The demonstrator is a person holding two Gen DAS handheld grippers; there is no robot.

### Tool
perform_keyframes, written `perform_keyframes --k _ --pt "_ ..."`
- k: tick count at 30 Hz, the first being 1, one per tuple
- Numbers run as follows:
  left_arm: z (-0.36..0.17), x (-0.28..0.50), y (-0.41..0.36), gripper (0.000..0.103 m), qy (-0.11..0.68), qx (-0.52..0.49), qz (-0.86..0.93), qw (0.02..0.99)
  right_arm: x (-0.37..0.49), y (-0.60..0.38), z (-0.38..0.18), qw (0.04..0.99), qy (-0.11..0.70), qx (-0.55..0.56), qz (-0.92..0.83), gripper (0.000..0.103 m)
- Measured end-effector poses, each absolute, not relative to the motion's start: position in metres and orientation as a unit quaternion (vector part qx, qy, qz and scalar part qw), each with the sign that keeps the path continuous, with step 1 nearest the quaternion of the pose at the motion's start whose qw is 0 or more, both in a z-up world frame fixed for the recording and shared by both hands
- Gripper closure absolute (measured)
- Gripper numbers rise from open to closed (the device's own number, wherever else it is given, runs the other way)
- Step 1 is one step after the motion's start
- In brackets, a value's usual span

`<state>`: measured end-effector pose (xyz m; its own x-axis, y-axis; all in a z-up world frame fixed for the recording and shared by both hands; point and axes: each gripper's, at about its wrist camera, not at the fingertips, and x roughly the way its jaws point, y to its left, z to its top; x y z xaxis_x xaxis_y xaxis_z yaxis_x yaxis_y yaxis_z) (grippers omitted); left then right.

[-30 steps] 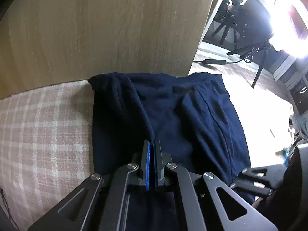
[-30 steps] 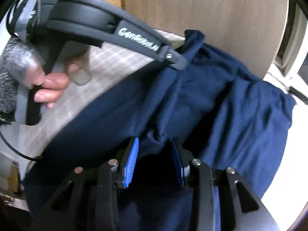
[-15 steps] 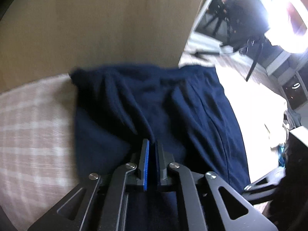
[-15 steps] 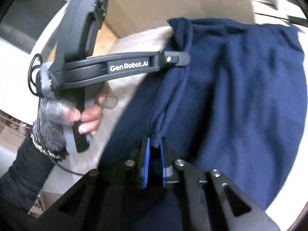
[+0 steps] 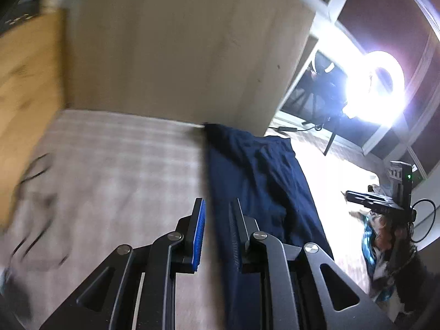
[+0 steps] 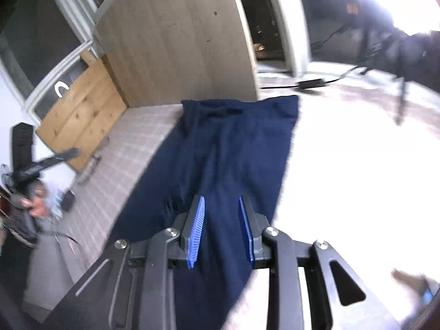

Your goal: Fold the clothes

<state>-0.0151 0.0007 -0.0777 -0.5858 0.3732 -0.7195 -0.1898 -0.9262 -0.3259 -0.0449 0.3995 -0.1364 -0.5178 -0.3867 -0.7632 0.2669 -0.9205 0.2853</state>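
A dark navy garment (image 6: pixel 228 151) lies flat in a long strip on the plaid-covered surface (image 6: pixel 129 151), its far end against a wooden board. In the left wrist view the garment (image 5: pixel 255 170) runs from the board toward me. My left gripper (image 5: pixel 217 209) is open and empty, raised above the garment's left edge. My right gripper (image 6: pixel 221 206) is open and empty, raised above the garment's near part. The left gripper (image 6: pixel 41 165) also shows far left in the right wrist view, blurred.
A pale wooden board (image 5: pixel 178 49) stands at the back. A wooden panel (image 6: pixel 82 110) leans at the left. A bright ring light (image 5: pixel 385 79) on a stand glares at the right. Cables (image 6: pixel 310 84) lie on the floor beyond.
Both grippers have let go of the navy garment, opened and pulled back and up. The garment now lies flat in a long strip.
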Motion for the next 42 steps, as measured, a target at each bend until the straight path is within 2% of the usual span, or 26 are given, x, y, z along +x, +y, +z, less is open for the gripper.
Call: perform_keyframes --k 4,7,10,14,16,18,20,21,26,35,36,37,38,39,42 --pt "-0.098 0.054 -0.002 0.086 -0.105 -0.471 0.859 0.173 0.040 0.425 -0.117 0.151 -0.072 0.466 -0.869 0.077" --pt "-0.119 0.104 0.001 0.081 -0.102 -0.508 0.835 0.188 0.106 0.425 -0.118 0.122 -0.059 0.483 -0.865 0.077" --pt "-0.139 0.155 0.004 0.079 -0.098 -0.543 0.809 0.203 0.178 0.404 -0.142 0.088 -0.032 0.518 -0.850 0.077" --pt "-0.167 0.222 0.008 0.079 -0.093 -0.589 0.772 0.221 0.248 0.370 -0.197 0.075 -0.072 0.576 -0.811 0.077" --pt "-0.190 0.238 0.023 0.078 -0.064 -0.609 0.755 0.235 0.268 0.358 -0.217 0.076 -0.081 0.593 -0.797 0.077" --pt "-0.208 0.244 0.032 0.076 -0.039 -0.617 0.747 0.245 0.284 0.346 -0.233 0.077 -0.060 0.607 -0.789 0.075" --pt "-0.225 0.242 0.035 0.073 -0.029 -0.621 0.744 0.245 0.289 0.344 -0.246 0.071 -0.057 0.611 -0.787 0.060" --pt "-0.232 0.240 0.037 0.073 -0.027 -0.624 0.742 0.244 0.290 0.343 -0.252 0.068 -0.058 0.612 -0.786 0.059" --pt "-0.257 0.228 0.049 0.072 -0.011 -0.627 0.738 0.250 0.274 0.350 -0.268 0.069 -0.061 0.607 -0.789 0.059" --pt "-0.258 0.212 0.071 0.073 -0.018 -0.604 0.741 0.292 0.245 0.362 -0.278 0.133 -0.080 0.607 -0.779 0.057" --pt "-0.259 0.210 0.071 0.076 -0.023 -0.603 0.741 0.296 0.243 0.361 -0.279 0.140 -0.079 0.607 -0.778 0.058" --pt "-0.260 0.207 0.070 0.081 -0.031 -0.602 0.741 0.296 0.241 0.362 -0.278 0.144 -0.079 0.607 -0.778 0.070" --pt "-0.261 0.204 0.069 0.100 -0.039 -0.600 0.742 0.297 0.240 0.362 -0.278 0.148 -0.080 0.606 -0.777 0.088" --pt "-0.263 0.203 0.067 0.101 -0.051 -0.600 0.741 0.297 0.239 0.363 -0.277 0.152 -0.081 0.606 -0.777 0.096" --pt "-0.259 0.204 0.059 0.102 -0.082 -0.594 0.740 0.305 0.238 0.373 -0.265 0.172 -0.102 0.601 -0.774 0.098"
